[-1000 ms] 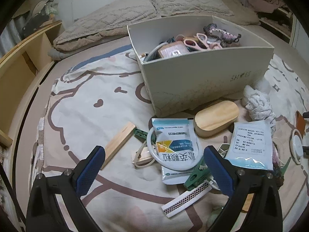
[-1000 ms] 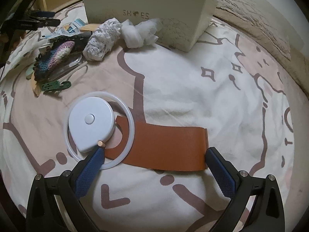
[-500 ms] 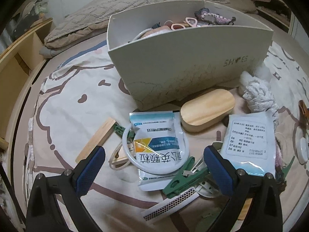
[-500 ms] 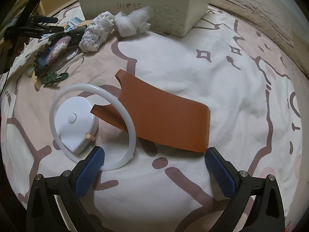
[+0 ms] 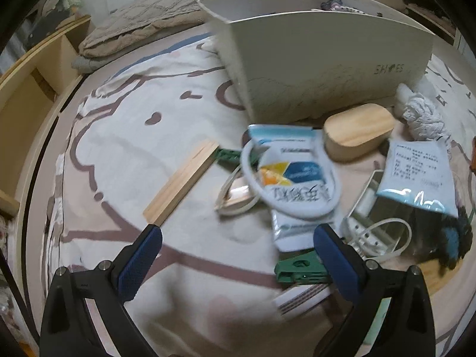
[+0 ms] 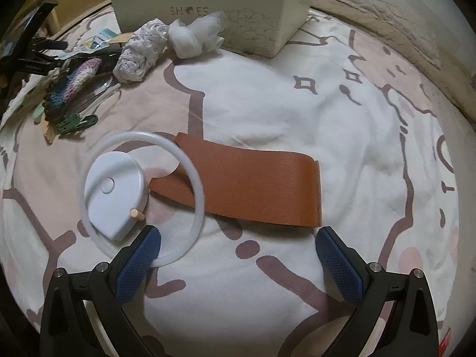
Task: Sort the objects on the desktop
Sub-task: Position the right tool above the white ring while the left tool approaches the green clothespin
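My left gripper (image 5: 238, 255) is open and empty, low over the bed. Ahead of it lie a wooden block (image 5: 181, 184), a white ring (image 5: 290, 178) on a blue-white packet (image 5: 293, 184), a green clip (image 5: 300, 269) and an oval wooden box (image 5: 358, 135). The white shoe box (image 5: 321, 62) stands behind them. My right gripper (image 6: 238, 255) is open too, just short of a brown leather piece (image 6: 255, 187). A white ring (image 6: 139, 196) overlaps that piece and circles a white tape measure (image 6: 117, 195).
A second packet (image 5: 416, 175), a clear case with a white cable (image 5: 377, 223) and dark crochet (image 5: 452, 238) lie to the right. White lace and tissue bundles (image 6: 166, 44) sit before the shoe box (image 6: 214, 9). A wooden shelf (image 5: 26, 89) borders the bed on the left.
The left gripper dropped lower and swung left, so the clutter slid rightward and the box's contents went out of sight. The right gripper shifted slightly over the leather piece. Both stayed open.
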Available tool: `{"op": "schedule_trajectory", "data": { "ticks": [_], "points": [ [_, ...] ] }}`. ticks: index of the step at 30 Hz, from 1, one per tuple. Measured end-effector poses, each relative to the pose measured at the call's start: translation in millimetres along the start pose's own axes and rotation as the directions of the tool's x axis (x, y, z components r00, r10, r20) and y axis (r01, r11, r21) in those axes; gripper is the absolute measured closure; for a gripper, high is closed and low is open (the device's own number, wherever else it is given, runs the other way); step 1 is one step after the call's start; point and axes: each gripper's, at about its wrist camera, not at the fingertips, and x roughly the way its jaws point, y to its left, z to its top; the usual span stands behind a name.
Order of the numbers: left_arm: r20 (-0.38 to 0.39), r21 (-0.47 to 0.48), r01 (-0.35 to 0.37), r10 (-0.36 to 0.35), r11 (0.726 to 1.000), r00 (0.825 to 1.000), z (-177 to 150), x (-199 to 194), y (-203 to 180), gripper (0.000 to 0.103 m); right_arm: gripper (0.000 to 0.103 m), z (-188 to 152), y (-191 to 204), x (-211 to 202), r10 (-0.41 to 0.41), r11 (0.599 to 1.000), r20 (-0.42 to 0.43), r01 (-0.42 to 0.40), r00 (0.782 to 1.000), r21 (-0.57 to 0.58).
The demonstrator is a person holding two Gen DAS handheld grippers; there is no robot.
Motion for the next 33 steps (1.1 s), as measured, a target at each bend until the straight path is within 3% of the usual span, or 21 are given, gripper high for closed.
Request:
{"op": "schedule_trajectory", "data": {
  "ticks": [15,23,27,33],
  "points": [
    [-0.013,0.029,-0.072,0.072,0.997,0.997,-29.8,-0.5,36.0,0.001,0.000,2.9,1.3,2.9,-0.012,0.998,-0.017,0.013,1.000,0.068],
    [0.009,0.037,-0.113,0.112,0.993,0.994,-37.3,-9.2,55.6,0.001,0.000,9.4,-2.5,9.0,0.012,0.997,-0.075,-0.006,0.997,0.083],
    [0.023,0.022,-0.092,0.091,0.996,0.996,-36.8,-16.3,61.9,0.001,0.000,12.0,0.7,6.9,-0.008,0.998,-0.088,0.013,0.996,0.062],
    [0.039,0.090,0.037,-0.040,0.995,0.998,-38.8,-31.9,50.8,0.001,0.000,15.8,4.2,-1.0,-0.085,0.996,-0.127,0.080,0.988,-0.046]
  ]
}}
